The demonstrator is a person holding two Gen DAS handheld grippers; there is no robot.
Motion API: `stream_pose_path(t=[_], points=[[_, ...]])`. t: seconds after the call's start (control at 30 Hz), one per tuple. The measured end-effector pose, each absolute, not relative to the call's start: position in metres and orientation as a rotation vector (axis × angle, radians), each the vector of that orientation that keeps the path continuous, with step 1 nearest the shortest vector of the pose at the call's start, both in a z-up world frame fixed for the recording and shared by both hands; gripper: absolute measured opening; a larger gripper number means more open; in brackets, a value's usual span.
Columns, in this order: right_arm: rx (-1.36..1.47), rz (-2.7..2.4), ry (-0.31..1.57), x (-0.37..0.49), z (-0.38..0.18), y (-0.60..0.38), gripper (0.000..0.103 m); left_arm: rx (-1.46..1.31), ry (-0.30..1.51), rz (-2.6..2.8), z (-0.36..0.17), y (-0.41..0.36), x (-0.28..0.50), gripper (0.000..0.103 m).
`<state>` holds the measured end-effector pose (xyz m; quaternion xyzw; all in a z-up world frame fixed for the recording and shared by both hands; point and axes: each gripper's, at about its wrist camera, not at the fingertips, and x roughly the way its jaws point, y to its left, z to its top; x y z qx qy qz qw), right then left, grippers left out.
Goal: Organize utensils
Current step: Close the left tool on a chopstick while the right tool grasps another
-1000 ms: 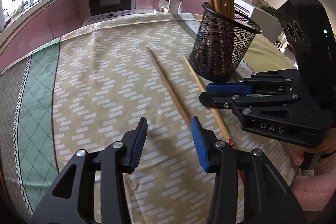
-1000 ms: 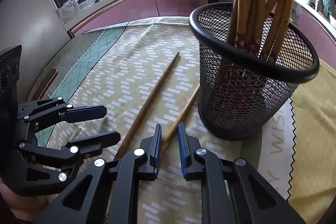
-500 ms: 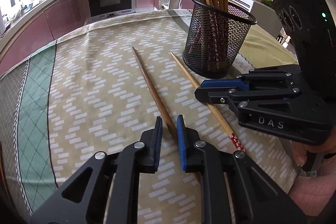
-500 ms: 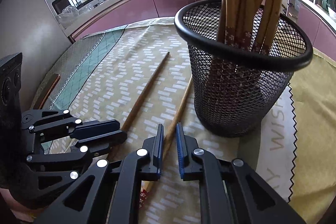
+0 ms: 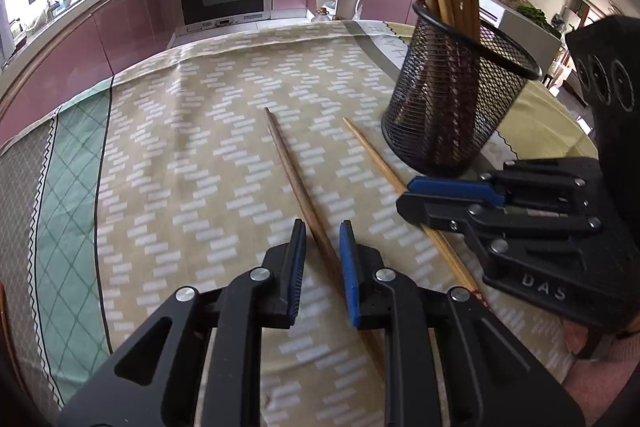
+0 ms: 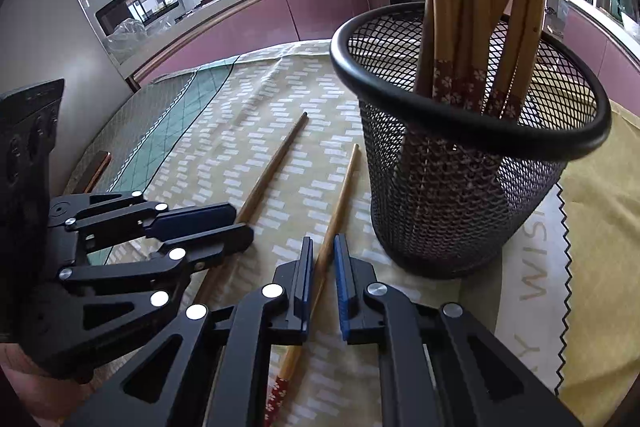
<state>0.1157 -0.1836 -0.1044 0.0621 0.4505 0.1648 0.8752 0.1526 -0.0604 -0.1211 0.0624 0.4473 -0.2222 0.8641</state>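
Observation:
Two chopsticks lie on the patterned tablecloth. The darker brown chopstick [image 5: 294, 179] runs between the fingers of my left gripper [image 5: 322, 233], whose jaws stand a narrow gap apart around it. The lighter chopstick [image 6: 340, 195] with a red patterned end runs between the fingers of my right gripper [image 6: 321, 247], jaws also narrowly apart around it. The dark chopstick also shows in the right wrist view [image 6: 276, 167], the light one in the left wrist view [image 5: 372, 155]. A black mesh holder [image 6: 460, 195] with several chopsticks stands just right of them.
The tablecloth [image 5: 180, 167] has a green checked border at the left. The mesh holder [image 5: 448, 107] stands close to the right gripper body [image 5: 540, 227]. Kitchen counters and an oven lie beyond the table's far edge.
Left gripper went from wide open to nearly closed around the dark chopstick, then eased slightly apart. Both grippers have shifted a little toward the holder along their chopsticks.

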Motion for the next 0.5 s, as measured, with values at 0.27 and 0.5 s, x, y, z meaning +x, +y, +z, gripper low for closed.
stream_pose_path(t=[0.27,0.5], points=[[0.196,0.369,0.924,0.11,-0.102,-0.192,0.005,0.075,0.947,-0.439,-0.12,-0.053,0.142,0.01],[0.168,0.458,0.918,0.098,-0.094,-0.181,0.005,0.061,0.969,-0.482,-0.12,-0.05,0.117,0.008]])
